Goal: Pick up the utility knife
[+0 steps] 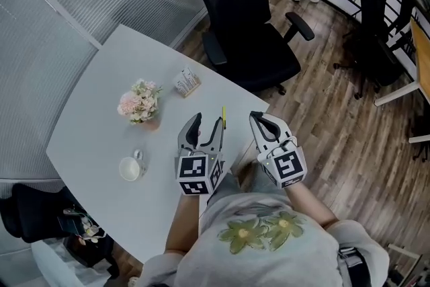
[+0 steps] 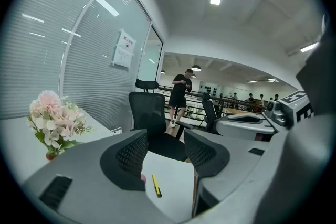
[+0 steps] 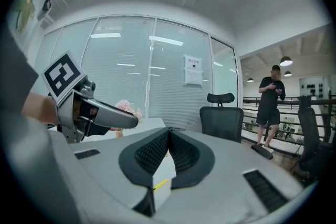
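**Colours Around the Table**

The table (image 1: pixel 101 111) is white. The utility knife (image 1: pixel 223 116) is yellow. The flowers (image 1: pixel 139 102) are pink and white. The chair (image 1: pixel 245 23) is black. The floor (image 1: pixel 336 117) has brown wood stripes. The left gripper (image 1: pixel 208 121) and right gripper (image 1: pixel 256 117) are grey, with black-and-white squares.

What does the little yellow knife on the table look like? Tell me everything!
The knife is a thin yellow stick with a dark end, plastic-looking. It lies flat on the white table near its edge. Only the table touches it; the open left claw hangs just short of it.
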The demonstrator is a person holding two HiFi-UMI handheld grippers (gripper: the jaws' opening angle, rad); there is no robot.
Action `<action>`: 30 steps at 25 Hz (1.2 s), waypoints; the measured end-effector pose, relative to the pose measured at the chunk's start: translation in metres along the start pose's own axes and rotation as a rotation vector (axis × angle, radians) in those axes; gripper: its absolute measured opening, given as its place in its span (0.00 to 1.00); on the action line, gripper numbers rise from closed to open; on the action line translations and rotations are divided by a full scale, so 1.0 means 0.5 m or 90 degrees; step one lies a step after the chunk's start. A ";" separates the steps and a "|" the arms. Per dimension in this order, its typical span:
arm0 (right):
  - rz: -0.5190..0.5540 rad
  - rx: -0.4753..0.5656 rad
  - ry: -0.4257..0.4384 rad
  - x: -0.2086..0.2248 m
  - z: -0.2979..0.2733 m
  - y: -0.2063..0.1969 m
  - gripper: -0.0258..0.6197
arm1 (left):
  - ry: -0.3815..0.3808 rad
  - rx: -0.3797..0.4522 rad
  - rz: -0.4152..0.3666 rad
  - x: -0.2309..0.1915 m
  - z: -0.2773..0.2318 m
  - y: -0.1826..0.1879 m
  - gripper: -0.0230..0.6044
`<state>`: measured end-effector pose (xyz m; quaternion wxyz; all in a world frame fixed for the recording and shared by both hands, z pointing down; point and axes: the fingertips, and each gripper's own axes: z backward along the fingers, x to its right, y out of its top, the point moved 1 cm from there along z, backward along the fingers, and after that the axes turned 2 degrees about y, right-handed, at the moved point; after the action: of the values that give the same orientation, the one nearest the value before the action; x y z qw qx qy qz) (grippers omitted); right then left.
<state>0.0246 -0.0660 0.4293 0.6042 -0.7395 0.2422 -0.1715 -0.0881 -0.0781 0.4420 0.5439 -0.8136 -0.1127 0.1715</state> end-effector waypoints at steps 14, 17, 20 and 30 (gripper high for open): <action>0.023 -0.017 0.086 0.117 -0.088 -0.007 0.05 | 0.067 -0.065 0.012 0.001 -0.122 -0.033 0.39; 0.021 -0.024 0.099 0.127 -0.102 -0.015 0.05 | 0.080 -0.082 0.015 -0.007 -0.137 -0.053 0.39; 0.019 -0.031 0.108 0.132 -0.116 -0.020 0.05 | 0.078 -0.094 0.020 -0.014 -0.150 -0.072 0.39; 0.023 -0.059 0.141 0.130 -0.151 -0.055 0.05 | 0.090 -0.146 0.041 -0.034 -0.184 -0.150 0.39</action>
<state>0.0410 -0.1599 0.4696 0.5416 -0.7388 0.3285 -0.2301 -0.0667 -0.1335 0.5458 0.4483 -0.8837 -0.0671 0.1170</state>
